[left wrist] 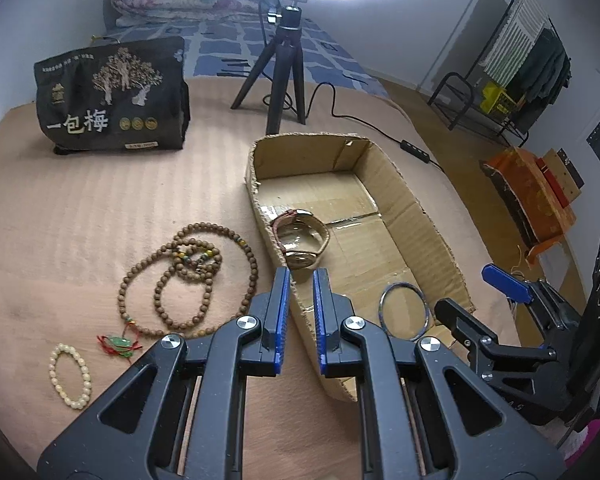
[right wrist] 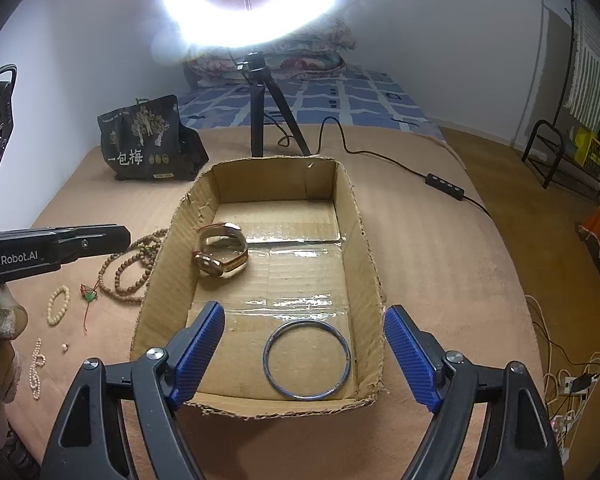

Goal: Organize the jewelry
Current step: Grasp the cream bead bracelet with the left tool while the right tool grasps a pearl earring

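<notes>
An open cardboard box (left wrist: 412, 204) (right wrist: 364, 240) lies on the tan bed cover. Inside it are a gold watch (left wrist: 304, 240) (right wrist: 222, 254) and a silver bangle (left wrist: 404, 314) (right wrist: 306, 360). Left of the box lie brown bead strands (left wrist: 188, 276) (right wrist: 134, 264), a green and red charm (left wrist: 118, 345) (right wrist: 89, 295), a cream bead bracelet (left wrist: 70, 374) (right wrist: 58, 304) and a pearl strand (right wrist: 36, 368). My left gripper (left wrist: 301, 276) hovers over the box's near left wall, jaws narrowly apart and empty. My right gripper (right wrist: 304, 336) is wide open above the bangle, empty.
A black snack bag (left wrist: 112, 98) (right wrist: 148, 144) stands at the back left. A tripod (left wrist: 280, 68) (right wrist: 260, 116) with a ring light and its cable (left wrist: 380, 124) stands behind the box. A clothes rack (left wrist: 512, 64) and an orange bag (left wrist: 536, 196) are on the right.
</notes>
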Demonstrator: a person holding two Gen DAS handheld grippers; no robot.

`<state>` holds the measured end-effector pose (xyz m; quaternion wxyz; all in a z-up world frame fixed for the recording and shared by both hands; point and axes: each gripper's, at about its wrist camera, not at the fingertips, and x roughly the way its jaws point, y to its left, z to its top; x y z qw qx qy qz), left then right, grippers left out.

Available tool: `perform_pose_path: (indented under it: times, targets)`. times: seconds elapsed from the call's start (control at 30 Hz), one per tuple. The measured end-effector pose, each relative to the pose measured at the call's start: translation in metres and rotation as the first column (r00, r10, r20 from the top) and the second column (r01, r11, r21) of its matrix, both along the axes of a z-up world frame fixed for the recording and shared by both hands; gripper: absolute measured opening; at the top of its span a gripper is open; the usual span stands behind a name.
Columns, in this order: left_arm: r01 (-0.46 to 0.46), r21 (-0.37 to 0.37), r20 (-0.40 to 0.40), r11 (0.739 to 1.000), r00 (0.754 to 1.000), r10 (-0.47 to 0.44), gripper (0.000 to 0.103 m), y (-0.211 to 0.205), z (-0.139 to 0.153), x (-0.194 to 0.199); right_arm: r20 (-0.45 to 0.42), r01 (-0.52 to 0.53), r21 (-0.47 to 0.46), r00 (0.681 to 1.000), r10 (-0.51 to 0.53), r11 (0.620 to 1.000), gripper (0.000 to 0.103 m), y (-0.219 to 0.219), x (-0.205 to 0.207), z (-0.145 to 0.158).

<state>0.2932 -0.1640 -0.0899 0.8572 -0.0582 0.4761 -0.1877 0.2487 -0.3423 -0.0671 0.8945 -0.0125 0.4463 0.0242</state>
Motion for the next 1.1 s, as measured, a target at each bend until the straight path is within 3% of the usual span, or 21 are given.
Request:
perform_pose_path:
  times: [0.43, 0.6, 0.73, 1.1]
  targets:
    - [-0.041, 0.07, 0.08, 0.997, 0.996, 0.035, 0.008, 0.043, 0.026, -0.021, 0.041, -0.015, 0.002, 0.999, 0.015, 1.0, 0.084, 0.023, -0.01, 0.018]
    - [-0.079, 0.106, 0.125, 0.991, 0.99, 0.065, 0.029, 0.079, 0.037, -0.034, 0.062, -0.043, 0.023, 0.997, 0.042, 0.999, 0.084, 0.046, -0.014, 0.029]
    - [-0.107, 0.135, 0.146, 0.985, 0.985, 0.087, 0.029, 0.11, 0.043, -0.045, 0.076, -0.084, 0.055, 0.994, 0.08, 0.995, 0.087, 0.071, -0.018, 0.036]
    - [-0.166, 0.175, 0.092, 0.971, 0.984, 0.151, 0.029, 0.19, 0.021, -0.068, 0.011, -0.232, 0.065, 0.973, 0.232, 0.97, 0.087, 0.143, -0.035, 0.016]
